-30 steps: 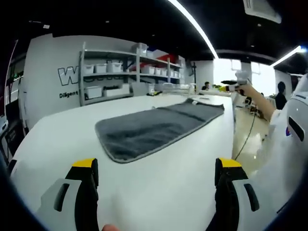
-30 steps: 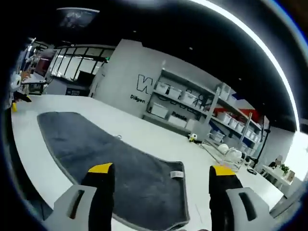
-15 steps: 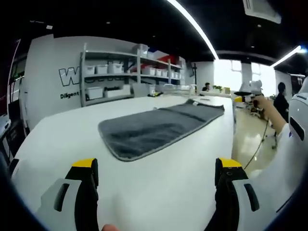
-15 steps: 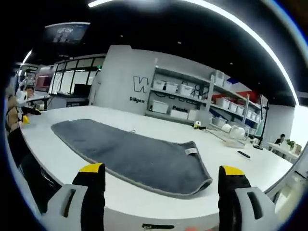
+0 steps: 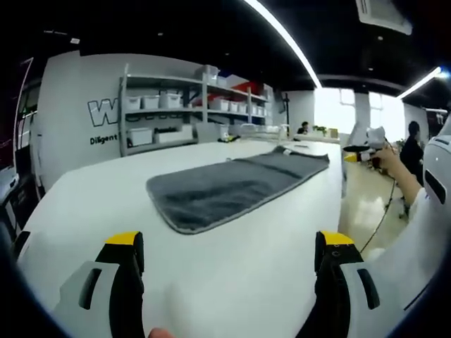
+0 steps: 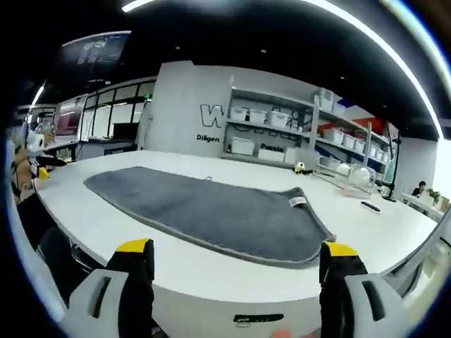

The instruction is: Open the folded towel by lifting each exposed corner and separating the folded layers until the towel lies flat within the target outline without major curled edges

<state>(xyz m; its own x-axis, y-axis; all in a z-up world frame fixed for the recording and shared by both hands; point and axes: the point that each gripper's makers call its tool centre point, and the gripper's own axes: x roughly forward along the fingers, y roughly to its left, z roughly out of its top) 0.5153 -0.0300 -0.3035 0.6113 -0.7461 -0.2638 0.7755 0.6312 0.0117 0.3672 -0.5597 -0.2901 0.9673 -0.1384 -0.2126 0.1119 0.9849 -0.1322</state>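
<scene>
Fingers of the left gripper and right gripper stand wide apart, holding nothing. Ahead of them the white desk carries the grey towel, spread flat at its middle; behind the desk stands a shelving unit.

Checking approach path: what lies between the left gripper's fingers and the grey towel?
In the left gripper view, bare white table lies between the open left gripper and the towel.
</scene>
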